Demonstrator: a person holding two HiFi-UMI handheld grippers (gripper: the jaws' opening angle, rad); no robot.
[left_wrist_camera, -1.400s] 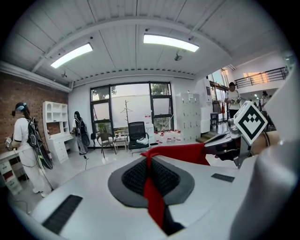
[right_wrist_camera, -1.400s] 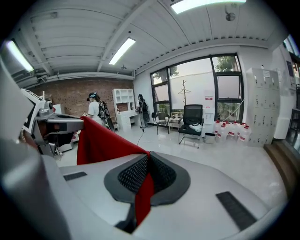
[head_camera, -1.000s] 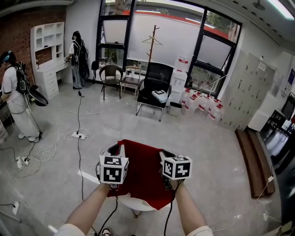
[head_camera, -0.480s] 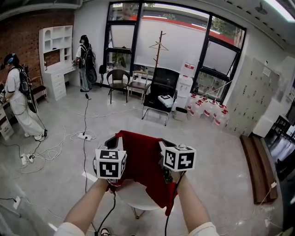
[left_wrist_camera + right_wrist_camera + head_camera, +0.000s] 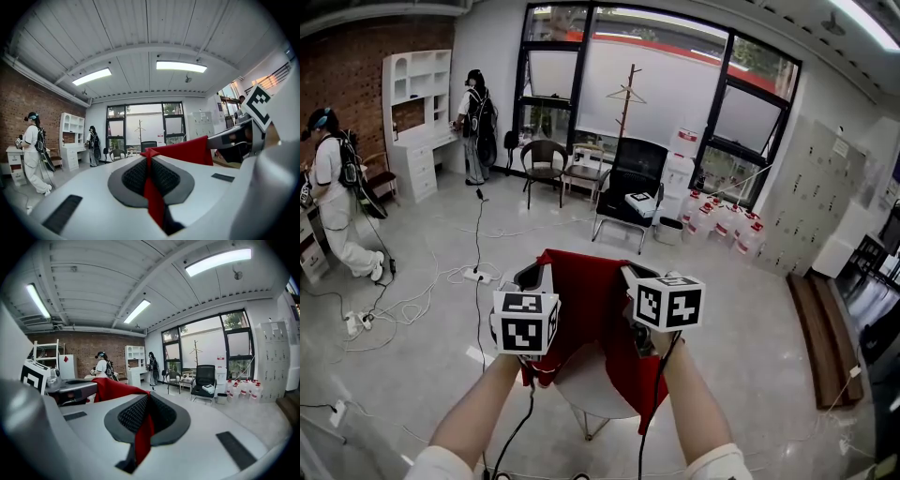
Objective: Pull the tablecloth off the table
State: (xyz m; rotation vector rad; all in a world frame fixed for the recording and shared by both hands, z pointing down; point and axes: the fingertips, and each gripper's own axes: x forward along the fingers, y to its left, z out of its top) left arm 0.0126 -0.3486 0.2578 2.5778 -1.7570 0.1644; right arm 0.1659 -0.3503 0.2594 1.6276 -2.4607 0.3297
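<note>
A red tablecloth (image 5: 591, 300) hangs stretched between my two grippers, lifted above a small round white table (image 5: 591, 384) in the head view. My left gripper (image 5: 530, 281) is shut on the cloth's left edge, and red fabric (image 5: 151, 187) shows pinched between its pads in the left gripper view. My right gripper (image 5: 630, 279) is shut on the right edge, with a strip of cloth (image 5: 143, 437) clamped between its pads. The cloth's right side droops down past the table's rim. Most of the tabletop shows bare.
A black chair (image 5: 625, 192) and a brown wicker chair (image 5: 544, 164) stand far ahead by the windows. Several water jugs (image 5: 712, 220) line the right wall. Cables and a power strip (image 5: 473, 275) lie on the floor at left. Two people (image 5: 333, 202) stand at far left.
Both grippers have risen with the cloth. The cloth has come up off the table, and more white tabletop shows beneath it than one second ago.
</note>
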